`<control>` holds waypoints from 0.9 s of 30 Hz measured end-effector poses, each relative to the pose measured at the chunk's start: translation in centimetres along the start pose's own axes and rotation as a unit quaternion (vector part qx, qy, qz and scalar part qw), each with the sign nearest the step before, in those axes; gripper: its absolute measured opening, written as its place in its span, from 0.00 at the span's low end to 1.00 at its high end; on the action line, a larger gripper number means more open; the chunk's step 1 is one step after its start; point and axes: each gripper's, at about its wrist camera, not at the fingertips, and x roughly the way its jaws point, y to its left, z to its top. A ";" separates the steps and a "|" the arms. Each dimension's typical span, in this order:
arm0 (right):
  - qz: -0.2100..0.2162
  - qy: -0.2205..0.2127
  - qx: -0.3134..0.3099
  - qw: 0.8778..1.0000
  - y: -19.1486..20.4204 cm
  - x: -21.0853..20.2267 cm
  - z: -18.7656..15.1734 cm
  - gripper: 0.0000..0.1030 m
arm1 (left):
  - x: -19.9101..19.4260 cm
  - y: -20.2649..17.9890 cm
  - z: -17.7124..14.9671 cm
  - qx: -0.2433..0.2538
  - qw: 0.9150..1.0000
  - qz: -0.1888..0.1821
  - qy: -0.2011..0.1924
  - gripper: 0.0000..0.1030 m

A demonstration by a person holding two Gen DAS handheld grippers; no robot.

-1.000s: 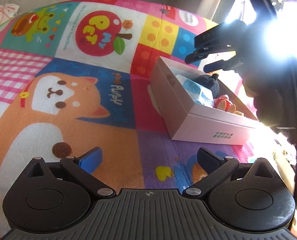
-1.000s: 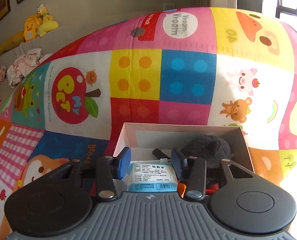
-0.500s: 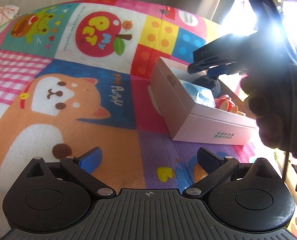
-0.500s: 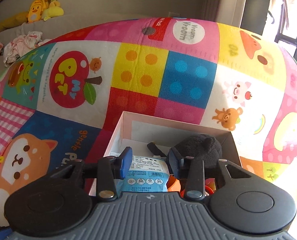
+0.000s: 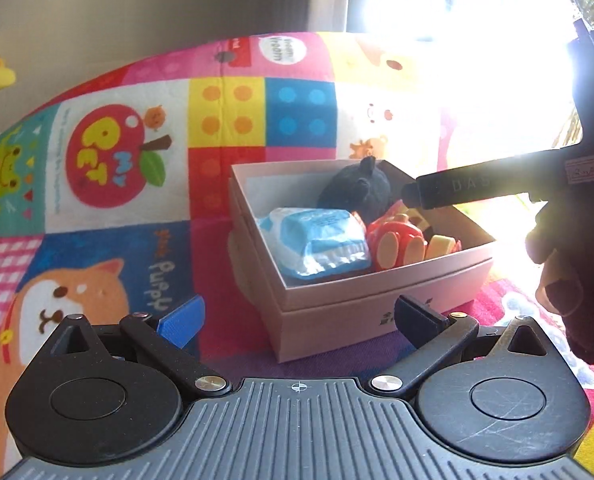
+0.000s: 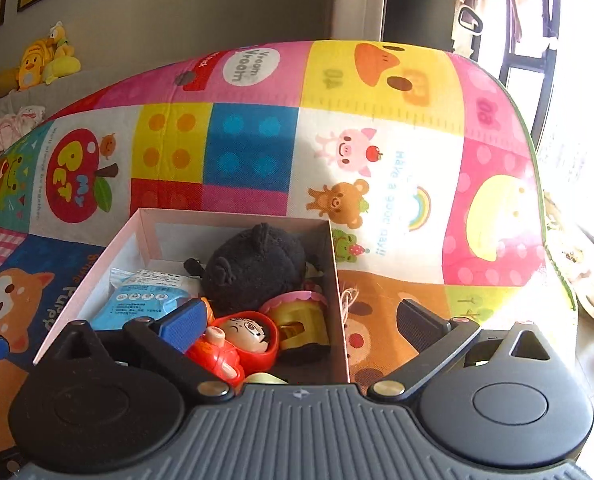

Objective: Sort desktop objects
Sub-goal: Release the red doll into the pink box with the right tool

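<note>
A pale pink cardboard box [image 5: 337, 300] stands on the colourful play mat. It holds a blue tissue pack [image 5: 317, 240], a black plush toy [image 5: 355, 192], a red doll toy [image 5: 397, 240] and a yellow tape dispenser [image 6: 301, 320]. My left gripper [image 5: 301, 320] is open and empty, just in front of the box's near wall. My right gripper [image 6: 301, 324] is open and empty, above the box's right wall [image 6: 337, 300]. The blue pack [image 6: 145, 296], plush [image 6: 257, 264] and red doll [image 6: 241, 340] show below it. In the left wrist view the right gripper's finger [image 5: 477, 188] reaches over the box.
The play mat [image 6: 257, 148] covers the surface, with its right edge near the window [image 6: 537, 184]. Yellow plush toys [image 6: 45, 60] and clothes [image 6: 9, 132] lie on a sofa at the back left. Bright window glare fills the right of the left wrist view.
The right gripper has opened wide; the blue tissue pack it held now lies in the box. The left gripper has moved closer to the box and faces it.
</note>
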 end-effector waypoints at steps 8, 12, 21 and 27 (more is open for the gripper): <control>0.035 -0.003 0.010 0.999 -0.7 -0.2 0.7 1.00 | 1.1 -0.3 0.8 0.009 1.000 0.026 -0.006 1.00; 0.015 -0.022 0.071 0.997 -3.5 -0.3 2.0 1.00 | 0.4 1.1 2.9 -0.021 0.998 0.048 -0.033 1.00; 0.010 -0.003 0.147 0.989 -8.4 -0.1 0.4 1.00 | 4.9 -1.2 6.5 -0.083 0.987 -0.130 0.043 1.00; 0.053 0.024 0.179 0.982 -9.6 0.9 -0.7 1.00 | 7.3 0.4 6.3 -0.120 0.978 -0.150 0.081 1.00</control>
